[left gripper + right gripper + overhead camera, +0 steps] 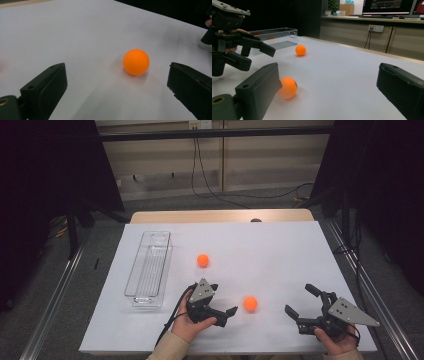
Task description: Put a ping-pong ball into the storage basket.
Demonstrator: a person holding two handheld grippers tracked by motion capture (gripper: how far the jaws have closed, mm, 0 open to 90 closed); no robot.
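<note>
orange ball (250, 303) rests on the white table (280, 255), just ahead of my left gripper (226, 314), jaws spread wide and empty. my right gripper (301, 306), also spread open, sits farther off, so the left looks nearer for the grab.

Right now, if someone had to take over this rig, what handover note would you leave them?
Left hand-held gripper: open, jaws pointed at the near orange ball, not touching it.
Right hand-held gripper: open, holding nothing, at the near right of the table.
Far orange ball: loose on the white surface, beside the clear tray.
Done: nothing placed; the tray looks empty.
Left: likely close on the near ball, move it to the tray, then the far one.
</note>
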